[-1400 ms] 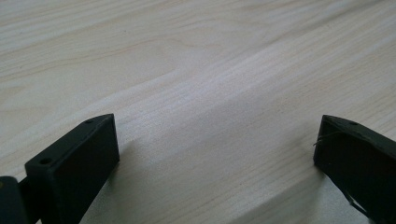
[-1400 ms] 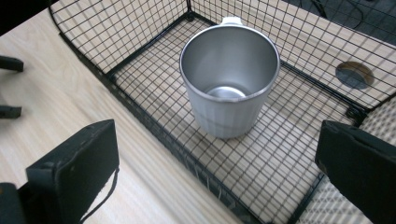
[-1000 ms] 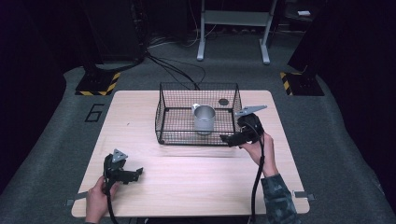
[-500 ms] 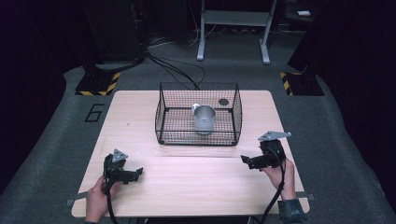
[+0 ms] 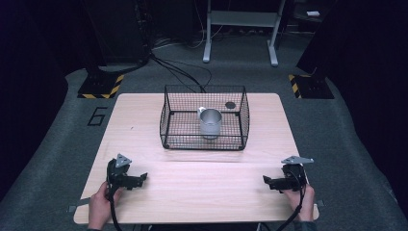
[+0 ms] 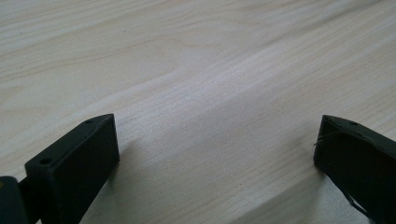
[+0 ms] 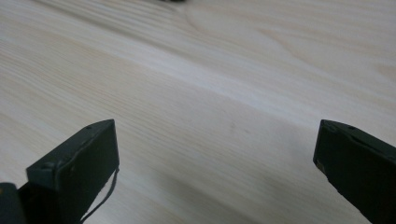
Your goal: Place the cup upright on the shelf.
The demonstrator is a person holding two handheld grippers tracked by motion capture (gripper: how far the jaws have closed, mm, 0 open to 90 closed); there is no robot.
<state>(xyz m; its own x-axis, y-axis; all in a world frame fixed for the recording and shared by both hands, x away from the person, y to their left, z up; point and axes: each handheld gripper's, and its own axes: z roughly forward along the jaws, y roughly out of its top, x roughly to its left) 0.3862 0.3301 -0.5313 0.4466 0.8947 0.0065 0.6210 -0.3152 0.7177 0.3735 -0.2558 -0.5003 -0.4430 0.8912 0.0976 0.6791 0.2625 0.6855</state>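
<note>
As right tool (image 5: 267, 181) retreated from basket (image 5: 204, 115) (cup (image 5: 210, 122) inside) | both tools gape empty

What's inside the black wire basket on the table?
A metal cup stands upright inside the wire basket, toward its right half. The cup's own inside is too small to make out.

Pale matt wood table (image 5: 202, 192), black wire basket (image 5: 168, 120), shiny metal cup (image 5: 210, 122)

The high view looked forward and down from above the near edge, taking in the whole table (image 5: 144, 120). Each gripper view sat low and close over bare wood (image 6: 201, 93), a patch the overhead camera also covered.
</note>
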